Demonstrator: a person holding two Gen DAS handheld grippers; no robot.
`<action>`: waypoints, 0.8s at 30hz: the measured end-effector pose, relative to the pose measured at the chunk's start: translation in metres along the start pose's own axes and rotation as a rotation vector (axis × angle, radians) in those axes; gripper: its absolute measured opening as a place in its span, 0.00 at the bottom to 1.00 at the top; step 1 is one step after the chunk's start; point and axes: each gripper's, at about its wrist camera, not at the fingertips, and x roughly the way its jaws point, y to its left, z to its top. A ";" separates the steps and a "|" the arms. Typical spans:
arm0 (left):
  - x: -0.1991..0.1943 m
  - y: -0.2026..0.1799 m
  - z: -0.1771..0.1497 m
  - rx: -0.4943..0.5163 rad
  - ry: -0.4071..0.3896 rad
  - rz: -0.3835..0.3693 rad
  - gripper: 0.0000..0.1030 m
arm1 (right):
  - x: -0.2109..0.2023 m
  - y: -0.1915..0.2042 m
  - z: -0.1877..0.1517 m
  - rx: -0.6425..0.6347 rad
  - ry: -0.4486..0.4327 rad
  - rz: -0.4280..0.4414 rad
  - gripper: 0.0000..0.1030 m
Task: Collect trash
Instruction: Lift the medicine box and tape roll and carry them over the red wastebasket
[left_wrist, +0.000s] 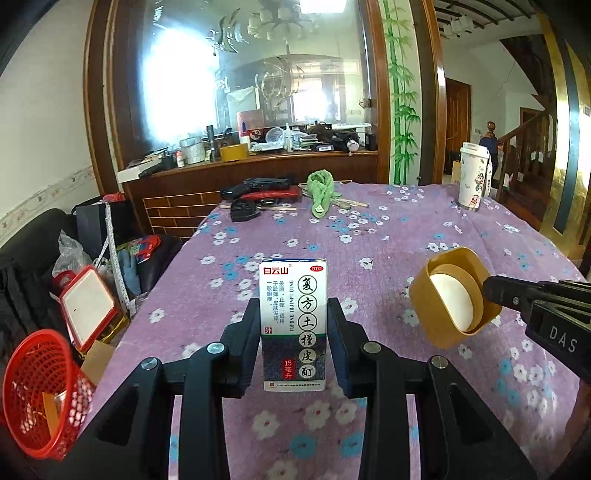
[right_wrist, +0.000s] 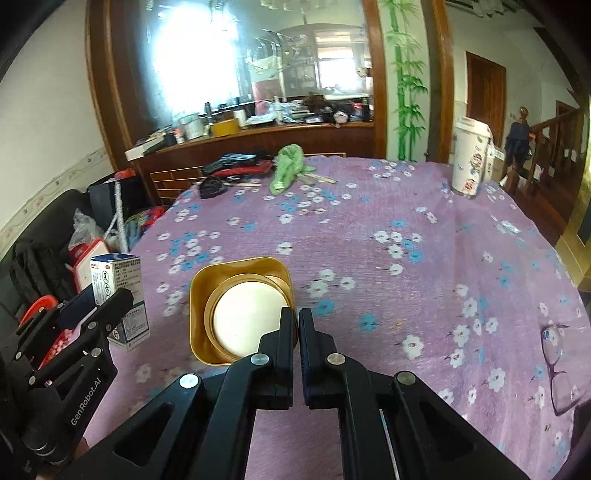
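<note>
Sitting at the lower left of the left wrist view is a red mesh basket (left_wrist: 40, 395), off the table edge. Center frame, the left gripper (left_wrist: 293, 325) is clamped on a white medicine box (left_wrist: 293, 325) held upright over the purple floral tablecloth (left_wrist: 388, 236). Over on the right, the right gripper (right_wrist: 297, 325) pinches the wall of a gold tin (right_wrist: 240, 310), tilted mid-air.

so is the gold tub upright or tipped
Tipped: the gold tub hangs on its side off the right gripper, its opening and white inside facing the cameras.
</note>
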 end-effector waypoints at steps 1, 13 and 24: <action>-0.005 0.003 -0.002 -0.003 -0.001 0.003 0.32 | -0.004 0.007 0.000 -0.009 -0.003 0.008 0.03; -0.070 0.113 -0.022 -0.129 -0.024 0.114 0.32 | -0.002 0.120 -0.010 -0.155 0.029 0.149 0.03; -0.108 0.246 -0.072 -0.278 0.011 0.306 0.32 | 0.007 0.252 -0.021 -0.322 0.082 0.333 0.04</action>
